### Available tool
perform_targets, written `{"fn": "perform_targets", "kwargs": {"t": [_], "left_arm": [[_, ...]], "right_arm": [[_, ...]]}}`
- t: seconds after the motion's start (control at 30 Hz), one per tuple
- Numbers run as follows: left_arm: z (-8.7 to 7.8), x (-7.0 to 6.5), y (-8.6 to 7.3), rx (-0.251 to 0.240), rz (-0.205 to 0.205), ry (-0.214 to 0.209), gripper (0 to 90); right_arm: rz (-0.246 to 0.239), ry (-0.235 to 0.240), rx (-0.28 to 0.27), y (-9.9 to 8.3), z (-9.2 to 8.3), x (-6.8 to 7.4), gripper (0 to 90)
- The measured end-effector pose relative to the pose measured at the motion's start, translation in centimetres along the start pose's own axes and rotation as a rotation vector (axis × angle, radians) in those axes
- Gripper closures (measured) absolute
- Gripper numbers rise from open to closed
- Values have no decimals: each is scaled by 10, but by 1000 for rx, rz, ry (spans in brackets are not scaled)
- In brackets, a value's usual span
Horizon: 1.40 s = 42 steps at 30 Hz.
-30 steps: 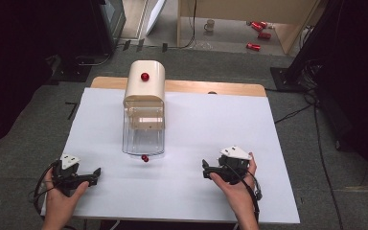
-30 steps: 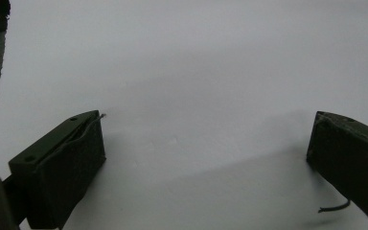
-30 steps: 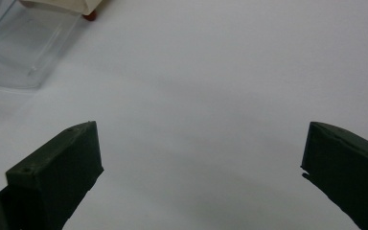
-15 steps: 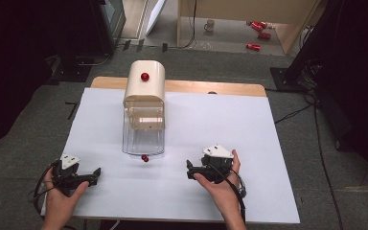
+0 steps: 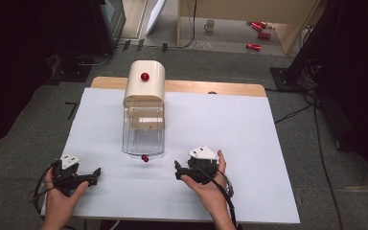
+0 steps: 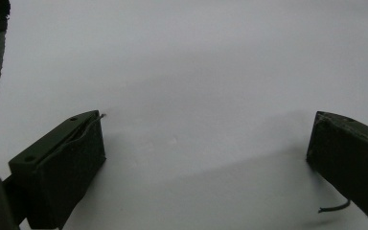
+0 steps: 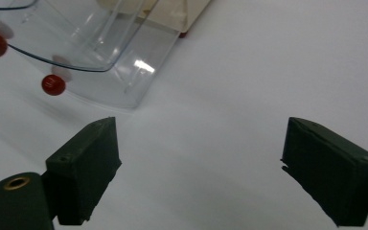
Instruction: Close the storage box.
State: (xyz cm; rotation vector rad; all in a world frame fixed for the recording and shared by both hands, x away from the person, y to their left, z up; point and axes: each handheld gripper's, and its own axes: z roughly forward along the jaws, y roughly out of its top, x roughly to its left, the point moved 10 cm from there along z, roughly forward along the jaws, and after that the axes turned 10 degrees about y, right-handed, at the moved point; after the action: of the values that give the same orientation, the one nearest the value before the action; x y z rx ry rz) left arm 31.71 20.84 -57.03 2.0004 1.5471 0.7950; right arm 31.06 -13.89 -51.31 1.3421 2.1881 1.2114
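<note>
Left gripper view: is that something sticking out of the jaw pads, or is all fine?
Slightly odd: a thin dark strand curls out from under the left gripper's right-hand jaw, and a shorter wisp pokes from the other pad's tip. It looks like fraying or loose wire.

A cream box (image 5: 145,81) with a red knob (image 5: 145,76) tops a clear bin (image 5: 143,136). The counter (image 5: 249,129) is white, both grippers black.
</note>
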Motion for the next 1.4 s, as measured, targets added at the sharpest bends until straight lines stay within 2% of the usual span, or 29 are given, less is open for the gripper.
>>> {"fn": "perform_targets", "kwargs": {"t": [0.17, 0.4, 0.53, 0.57, 0.67, 0.7, 0.83, 0.87, 1.03, 1.17, 1.27, 1.4], "left_arm": [[0, 0, 0, 0, 0, 0, 0], [0, 0, 0, -1, 1, 1, 0], [0, 0, 0, -1, 1, 0, 0], [0, 0, 0, -1, 1, 0, 0], [0, 0, 0, -1, 1, 1, 0], [0, 0, 0, -1, 1, 1, 0], [0, 0, 0, -1, 1, 1, 0], [0, 0, 0, -1, 1, 1, 0], [0, 0, 0, -1, 1, 1, 0], [0, 0, 0, -1, 1, 1, 0], [0, 0, 0, -2, 1, 1, 0], [0, 0, 0, -2, 1, 1, 0]], "right_arm": [[-9, 26, -11, 2, 4, 13, 139], [-15, 56, -22, 2, 13, 29, 221], [-11, 83, -32, 3, 19, 39, 289], [-15, 92, -35, 4, 21, 43, 334], [-14, 101, -37, 4, 23, 48, 373], [-19, 109, -38, 4, 26, 52, 416], [-21, 126, -41, 4, 29, 58, 479], [-21, 140, -47, 5, 30, 63, 526], [-33, 165, -52, 6, 35, 72, 625], [-51, 178, -65, 8, 38, 80, 683], [-46, 184, -73, 10, 39, 85, 726], [-56, 205, -67, 11, 42, 93, 742]]}}
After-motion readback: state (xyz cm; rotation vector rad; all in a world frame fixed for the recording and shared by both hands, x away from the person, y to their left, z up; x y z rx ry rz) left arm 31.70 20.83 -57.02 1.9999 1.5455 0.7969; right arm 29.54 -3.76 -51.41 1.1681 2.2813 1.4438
